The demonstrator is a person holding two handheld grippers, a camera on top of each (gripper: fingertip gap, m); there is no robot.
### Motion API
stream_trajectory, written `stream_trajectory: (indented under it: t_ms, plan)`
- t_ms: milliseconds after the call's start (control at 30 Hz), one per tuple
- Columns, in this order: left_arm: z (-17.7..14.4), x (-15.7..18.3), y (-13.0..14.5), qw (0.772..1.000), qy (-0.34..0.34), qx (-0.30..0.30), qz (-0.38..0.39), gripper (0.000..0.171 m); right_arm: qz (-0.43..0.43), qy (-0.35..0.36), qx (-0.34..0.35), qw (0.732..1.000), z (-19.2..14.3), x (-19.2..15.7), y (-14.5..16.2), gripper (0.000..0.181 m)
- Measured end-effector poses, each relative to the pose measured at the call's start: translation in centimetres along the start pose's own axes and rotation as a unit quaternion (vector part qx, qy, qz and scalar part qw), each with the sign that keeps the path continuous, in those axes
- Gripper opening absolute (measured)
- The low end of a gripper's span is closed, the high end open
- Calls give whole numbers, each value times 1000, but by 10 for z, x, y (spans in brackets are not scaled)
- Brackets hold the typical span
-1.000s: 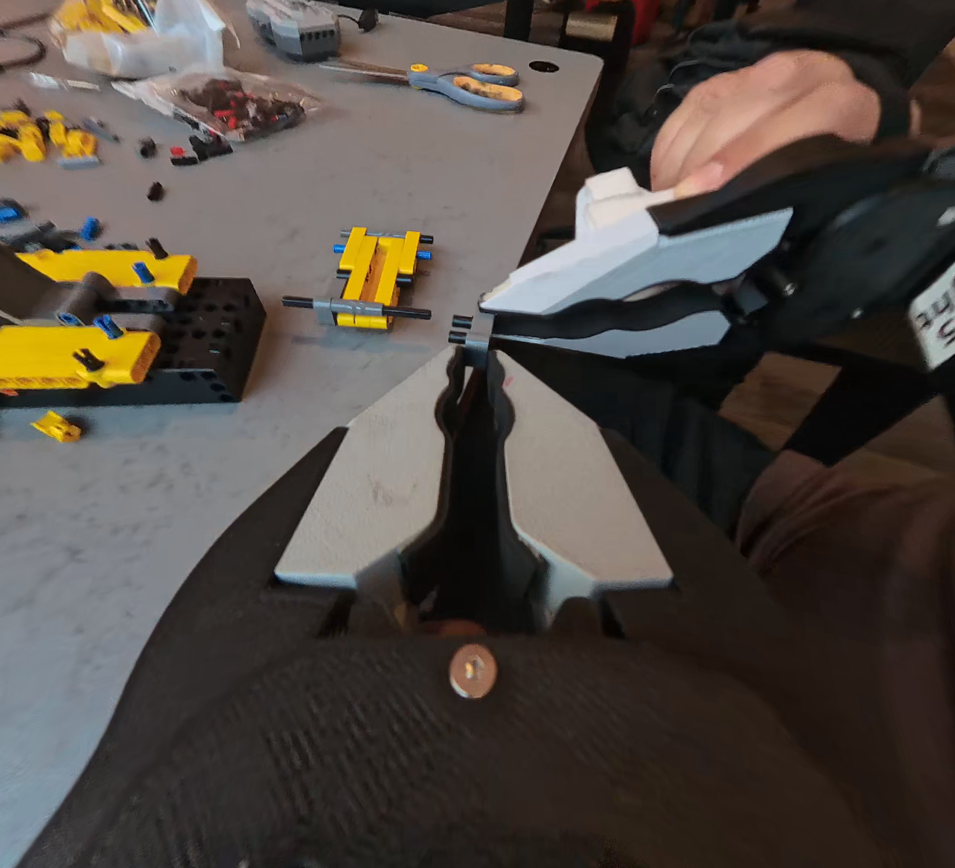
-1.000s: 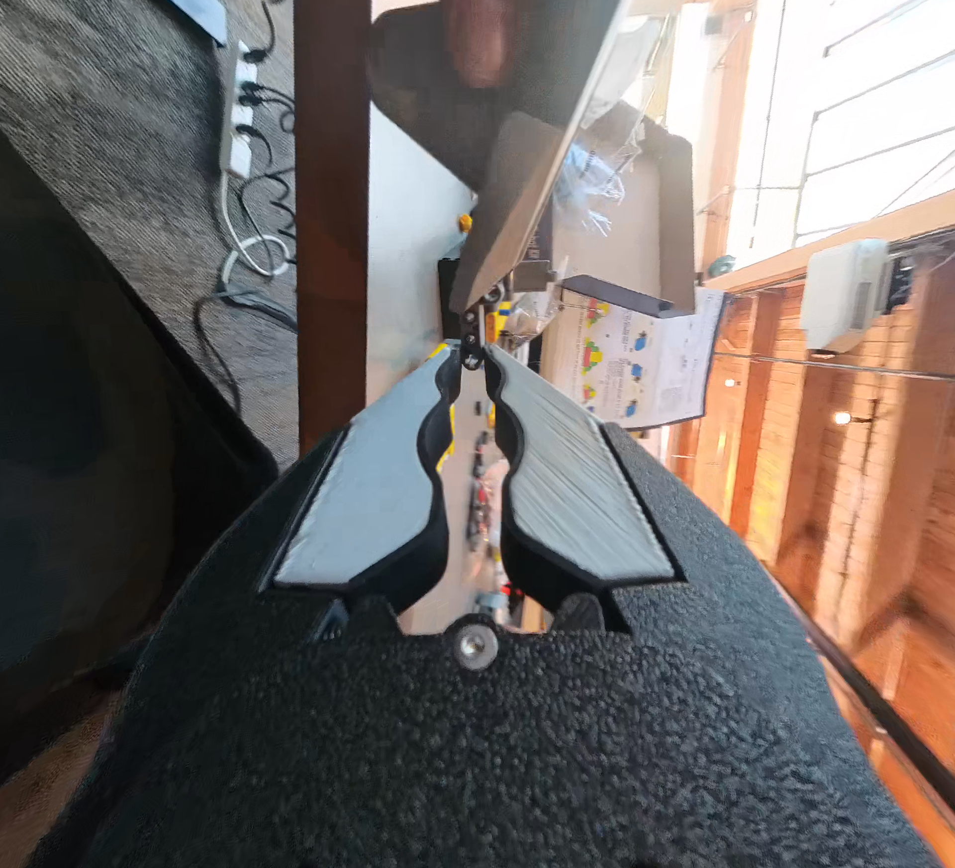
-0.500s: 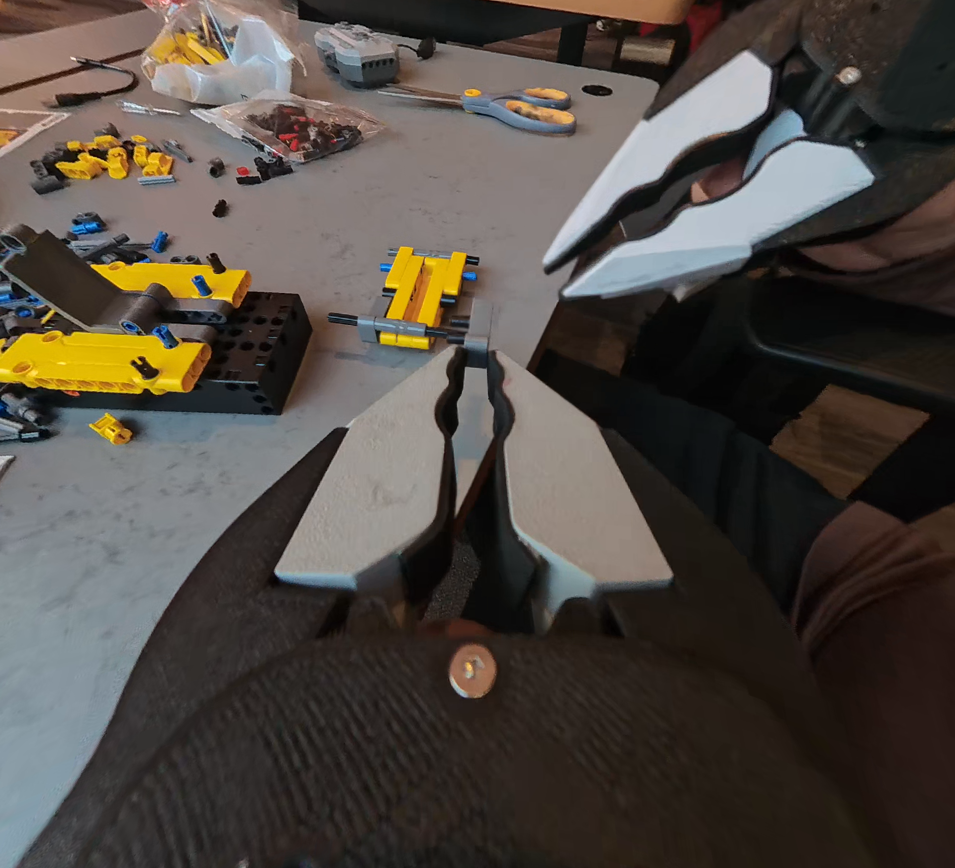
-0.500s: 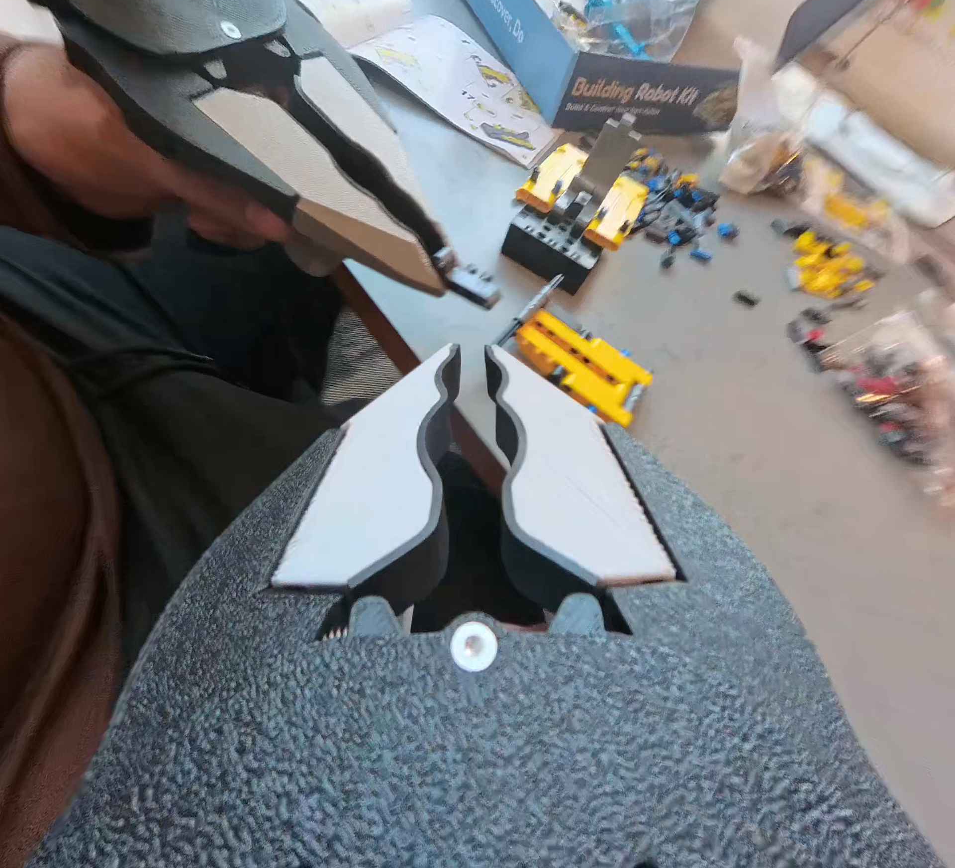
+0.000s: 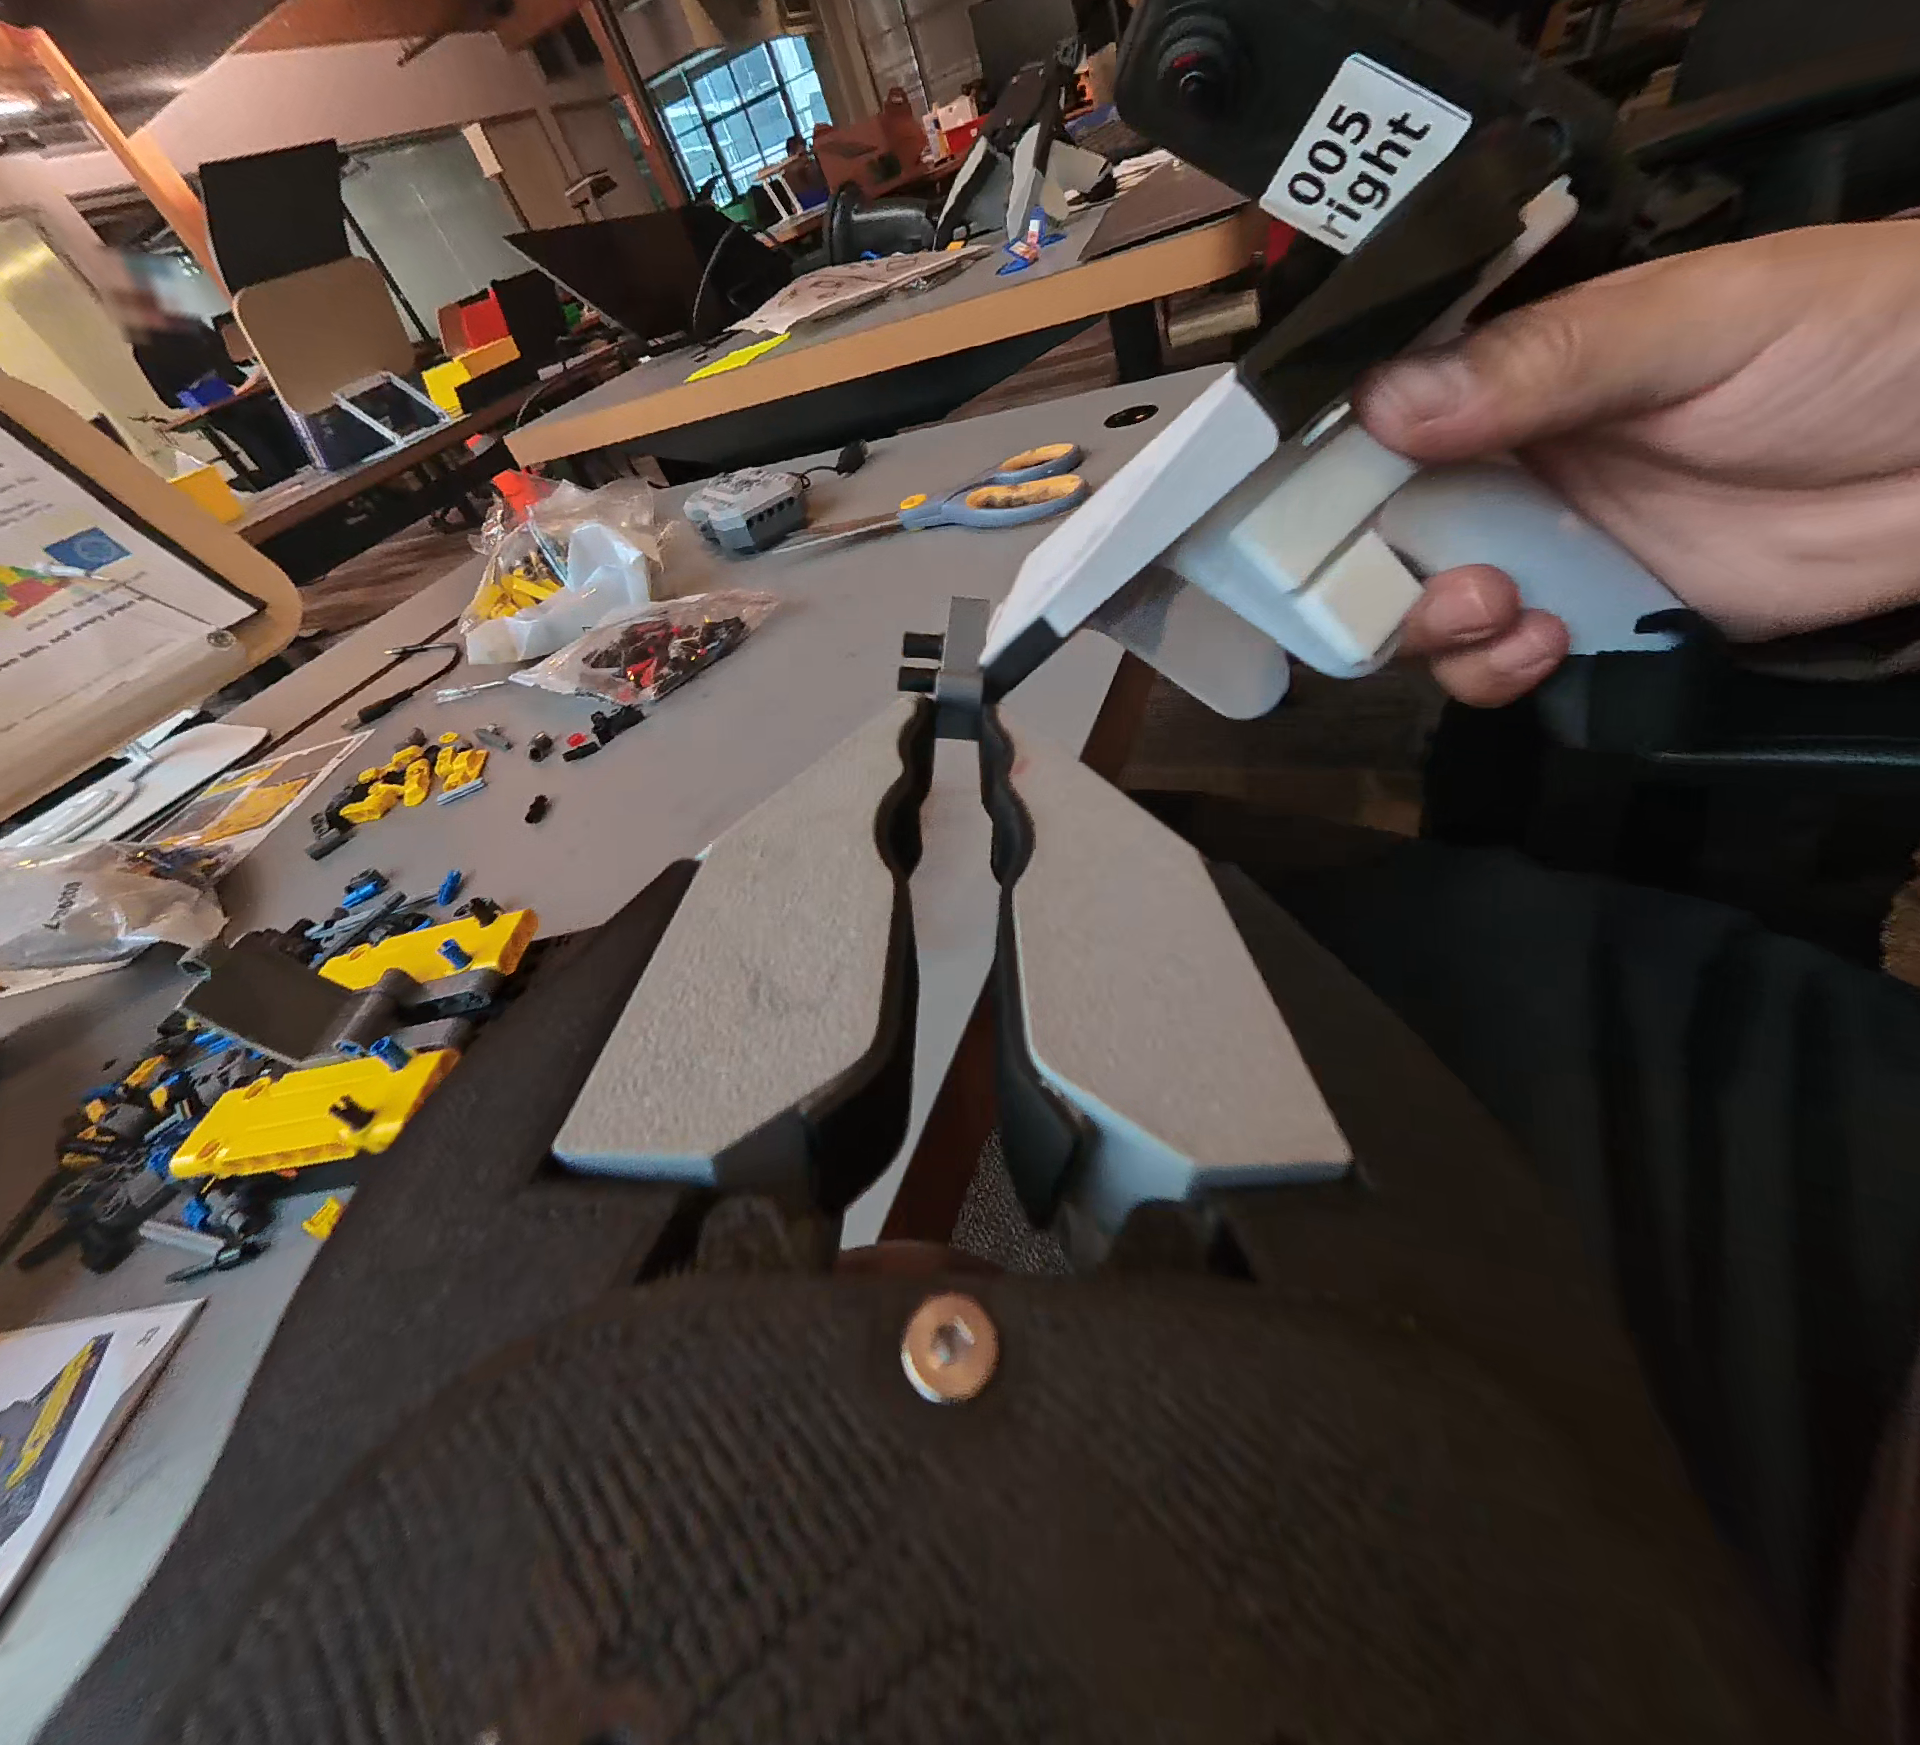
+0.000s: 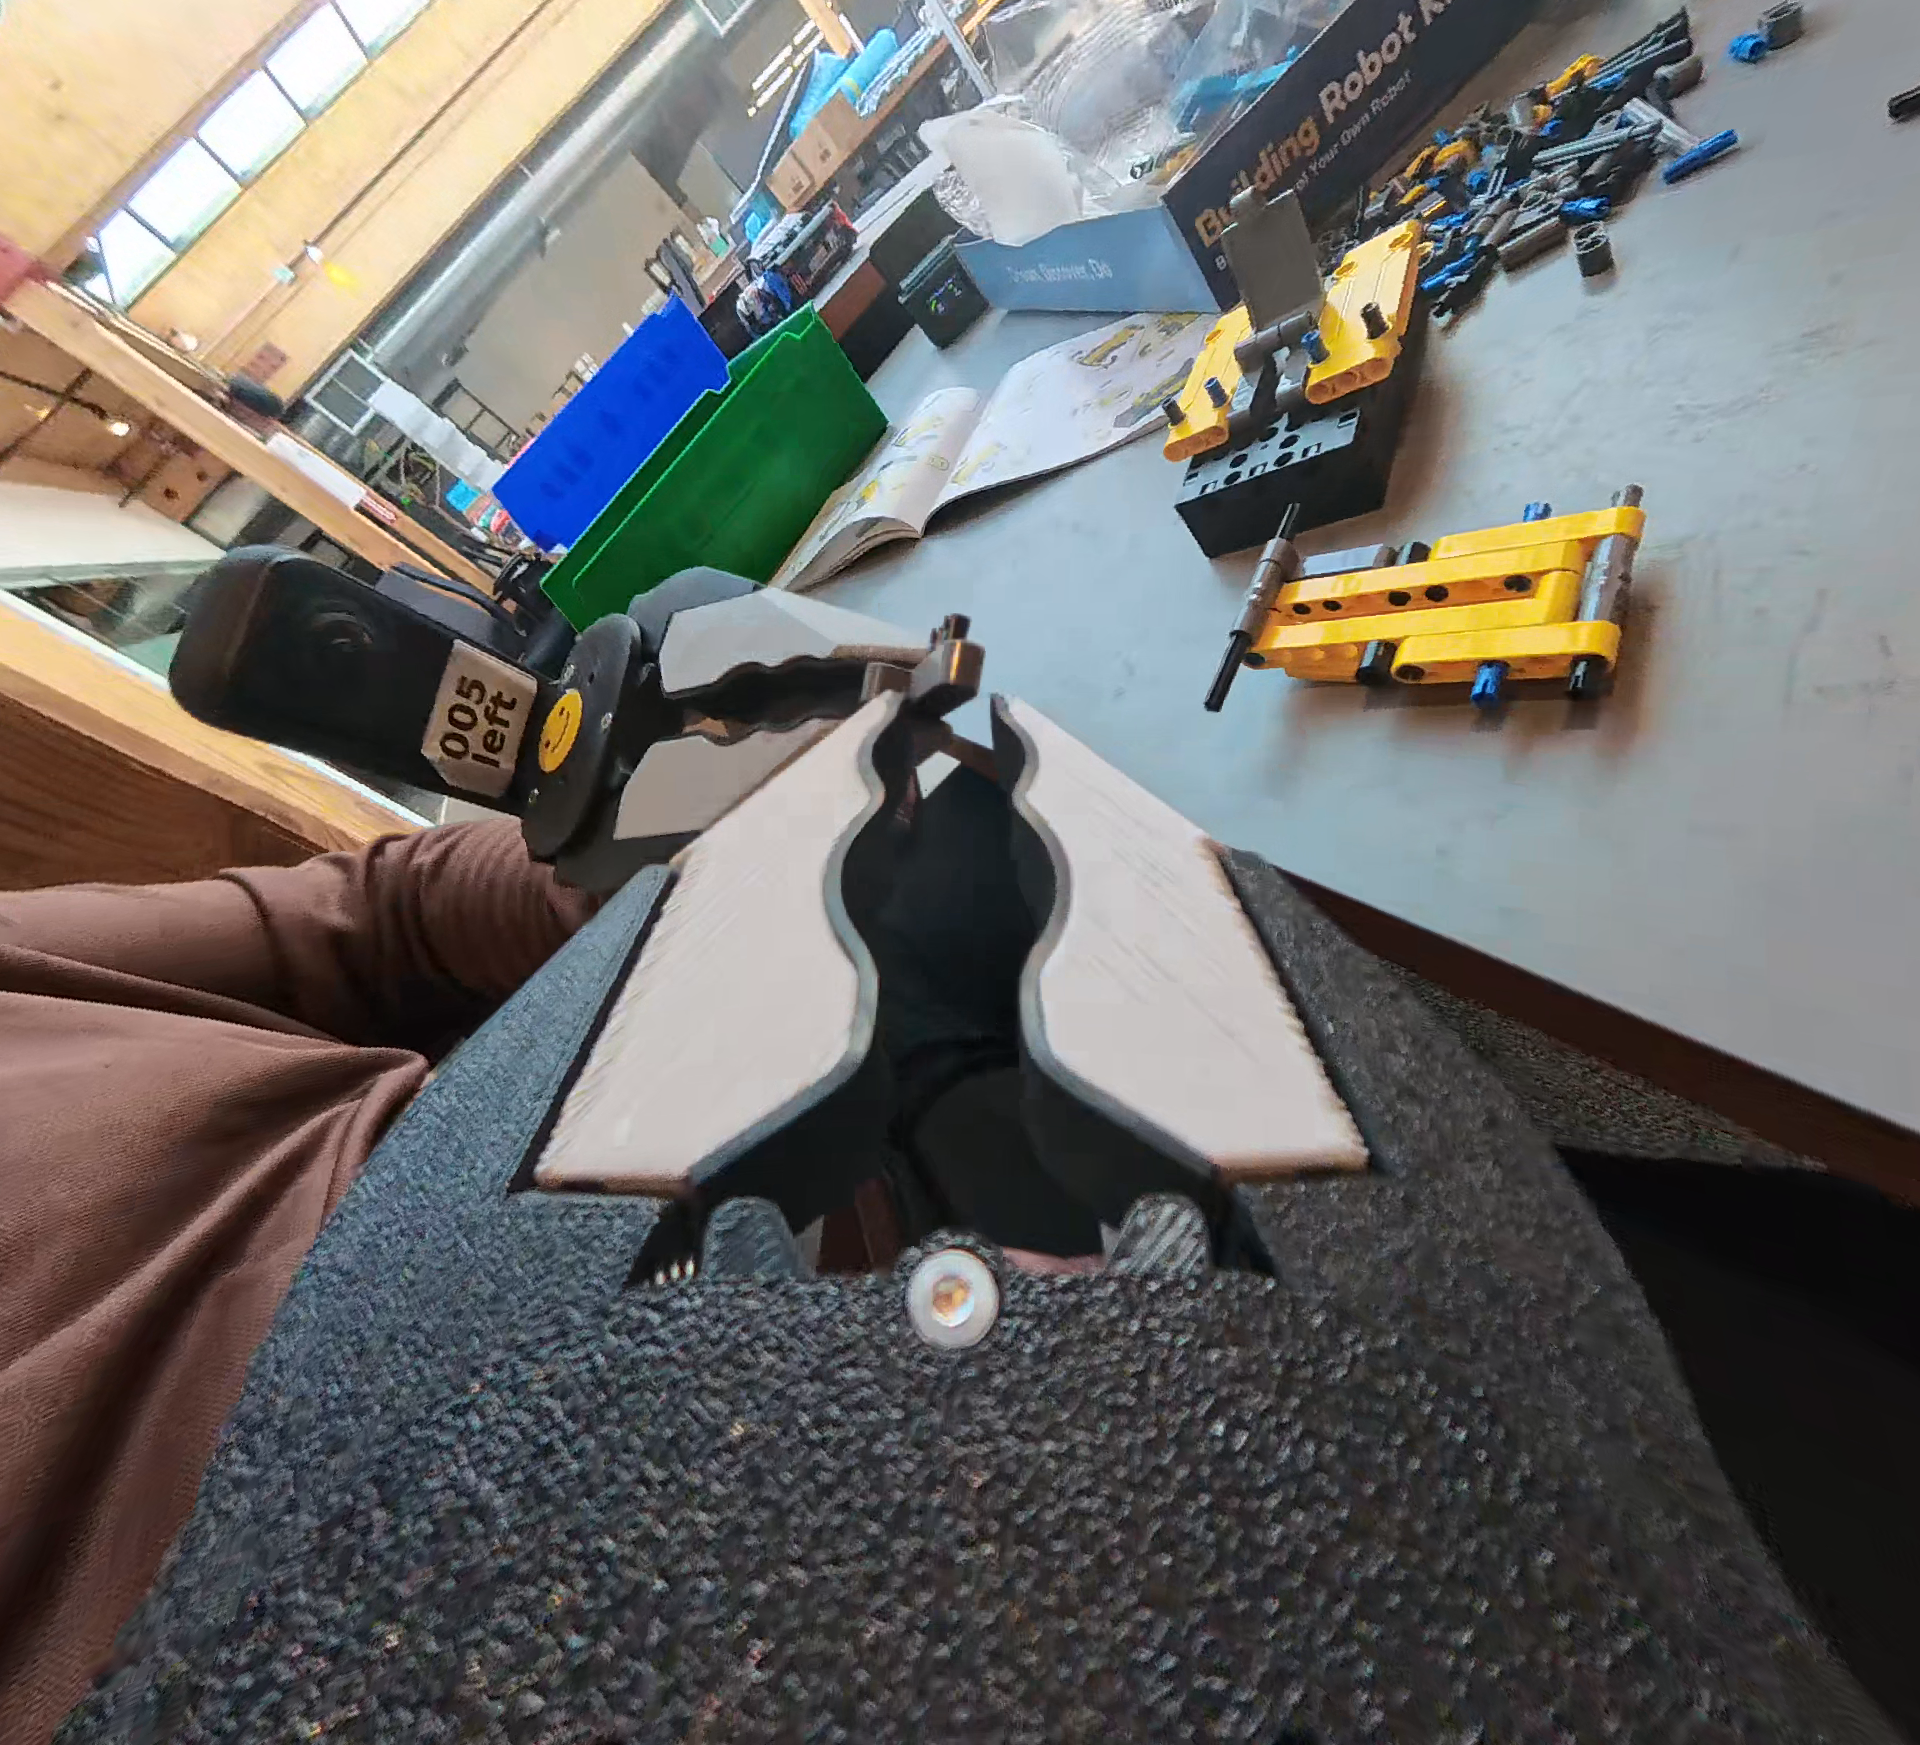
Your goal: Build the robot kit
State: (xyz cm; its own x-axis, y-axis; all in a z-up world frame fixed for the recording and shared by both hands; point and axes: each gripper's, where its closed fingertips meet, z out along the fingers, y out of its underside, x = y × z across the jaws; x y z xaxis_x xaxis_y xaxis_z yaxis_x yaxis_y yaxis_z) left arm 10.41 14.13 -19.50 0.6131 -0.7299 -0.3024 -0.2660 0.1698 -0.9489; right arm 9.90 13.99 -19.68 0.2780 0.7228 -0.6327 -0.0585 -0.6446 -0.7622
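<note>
Pinching a small grey connector piece (image 5: 961,656) between its fingertips, the left tool (image 5: 956,708) is held out over the near edge of the grey counter (image 5: 831,677). Two short black pins stick out of the piece's left side, and the piece stands upright above the tips.

The right tool (image 6: 940,708) comes in from the right, gripped by a hand (image 5: 1662,448) with fingers curled around its white handle. Its fingers are slightly spread, with a clear gap between the tips, and one tip just touches the grey piece.

In the right wrist view the left tool (image 6: 925,667) lies nearly level, reaching in from the left above a brown sleeve (image 6: 208,1020).

On the counter beyond lie a yellow beam assembly (image 6: 1455,604), a black block carrying yellow parts (image 6: 1299,407), an open instruction booklet (image 6: 987,448), scissors (image 5: 977,500), bags of small parts (image 5: 644,646) and loose yellow and blue pieces (image 5: 416,776).
</note>
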Motion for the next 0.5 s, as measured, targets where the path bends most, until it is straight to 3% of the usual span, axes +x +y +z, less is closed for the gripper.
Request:
stream_trajectory:
  t_ms: [267,367,433,500]
  plan:
    - [4,13,0,999,14,-10,-35,5,39,-1,31,999,-9,-5,5,7]
    - [-1,23,13,996,50,-47,-49,12,50,7,24,998,-10,2,12,6]
    - [-9,24,18,994,83,-66,-14,17,57,21,25,998,-13,12,12,6]
    - [-15,3,28,988,88,-114,51,31,77,17,26,997,-17,20,11,6]
